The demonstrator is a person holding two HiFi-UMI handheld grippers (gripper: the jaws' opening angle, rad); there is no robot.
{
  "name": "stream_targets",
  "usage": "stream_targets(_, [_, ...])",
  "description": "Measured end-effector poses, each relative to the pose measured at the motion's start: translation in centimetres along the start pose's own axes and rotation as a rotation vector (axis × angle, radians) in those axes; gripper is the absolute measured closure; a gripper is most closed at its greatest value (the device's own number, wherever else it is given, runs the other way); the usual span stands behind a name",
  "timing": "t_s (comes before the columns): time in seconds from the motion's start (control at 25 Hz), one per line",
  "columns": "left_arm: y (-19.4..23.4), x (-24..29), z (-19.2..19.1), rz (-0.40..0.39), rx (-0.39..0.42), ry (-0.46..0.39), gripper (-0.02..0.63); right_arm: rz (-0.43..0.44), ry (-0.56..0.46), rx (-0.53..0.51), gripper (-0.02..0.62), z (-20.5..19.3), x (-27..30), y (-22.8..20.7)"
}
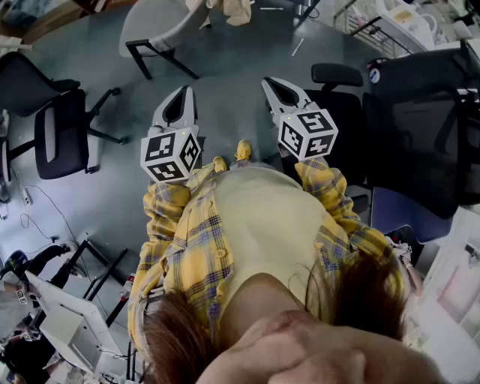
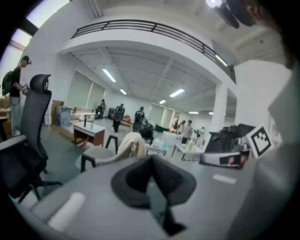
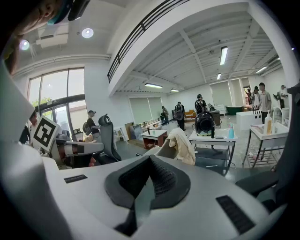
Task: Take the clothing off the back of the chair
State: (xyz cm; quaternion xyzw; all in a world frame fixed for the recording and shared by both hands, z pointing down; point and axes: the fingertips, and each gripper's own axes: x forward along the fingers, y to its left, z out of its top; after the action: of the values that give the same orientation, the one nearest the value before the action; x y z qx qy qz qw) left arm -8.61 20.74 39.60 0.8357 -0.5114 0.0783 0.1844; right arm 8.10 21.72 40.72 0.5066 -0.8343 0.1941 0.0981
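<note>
- Head view: one cream cloth garment (image 1: 238,10) drapes over the back of one pale grey moulded chair (image 1: 161,26); the chair stands well ahead of both hand-held tools; the right gripper (image 1: 270,81) looks somewhat nearer the chair than the left gripper (image 1: 182,90).
- Left gripper view: jaws together, nothing between them; the garment hangs lengthwise down the chair's back, ahead and slightly left.
- Right gripper view: jaws closed, empty; the chair lies ahead, slightly right.
</note>
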Motion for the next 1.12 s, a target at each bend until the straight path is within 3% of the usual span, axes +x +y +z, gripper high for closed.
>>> stream_targets(0.44, [0.4, 1.9, 0.1, 0.016, 0.003, 0.003, 0.604, 0.012, -0.018, 0.033, 0.583, 0.7, 1.0, -1.6])
stream_targets(0.84, [-0.6, 4.3, 0.6, -0.031, -0.052, -0.009, 0.604, 0.04, -0.006, 0.038, 0.581, 0.9, 2.0, -4.1])
stream_targets(1.12, [-0.4, 5.0, 0.4, 0.012, -0.029, 0.002, 0.604, 0.06, 0.005, 0.029, 0.581, 1.0, 3.1, -5.1])
